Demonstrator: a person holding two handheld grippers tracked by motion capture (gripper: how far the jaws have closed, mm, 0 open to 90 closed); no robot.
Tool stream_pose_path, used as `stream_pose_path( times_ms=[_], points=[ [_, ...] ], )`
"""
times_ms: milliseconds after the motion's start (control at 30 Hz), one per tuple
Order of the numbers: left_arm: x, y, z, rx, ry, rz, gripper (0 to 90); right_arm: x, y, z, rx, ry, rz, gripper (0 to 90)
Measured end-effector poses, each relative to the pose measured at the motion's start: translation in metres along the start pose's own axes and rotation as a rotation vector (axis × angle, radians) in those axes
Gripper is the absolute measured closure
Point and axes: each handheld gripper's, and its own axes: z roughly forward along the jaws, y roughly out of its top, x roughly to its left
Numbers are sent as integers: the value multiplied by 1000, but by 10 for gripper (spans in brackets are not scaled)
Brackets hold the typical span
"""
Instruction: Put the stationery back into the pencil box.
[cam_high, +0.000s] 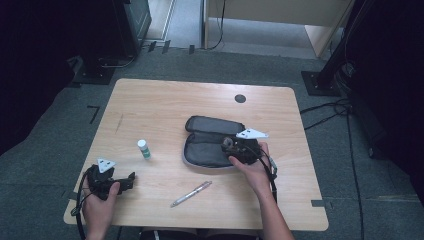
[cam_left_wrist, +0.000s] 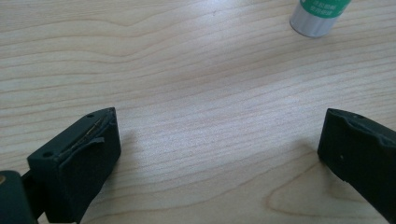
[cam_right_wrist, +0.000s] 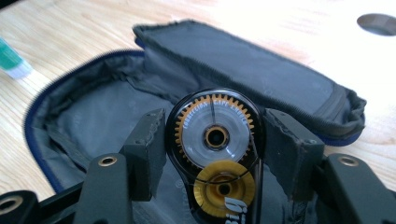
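Wooden table carrying an unzipped pencil case. Correction tape is clamped in the right claw just above the case's lining; the left claw, well left of the case, is spread apart, grasping nothing.

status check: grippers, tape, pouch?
Right gripper shut on correction tape, over open pencil case. Left gripper open, empty, resting on table. Nothing blocking the case.
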Motion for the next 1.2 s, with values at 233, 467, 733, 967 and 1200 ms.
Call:
stream_pose_path(
  times_ms=[233,467,733,967,1200],
  points=[
    [0,0,0,0,0,-1,0,-1,-3,13,63,-27,-2,417],
    [0,0,0,0,0,-1,0,-2,-5,21,98,-22,3,416],
    [0,0,0,0,0,-1,0,-3,-4,18,92,-18,15,307],
    [0,0,0,0,0,0,0,5,-3,3,67,9,-5,306],
    [0,0,0,0,0,0,0,12,-10,-14,23,40,-8,324]
  ],
)
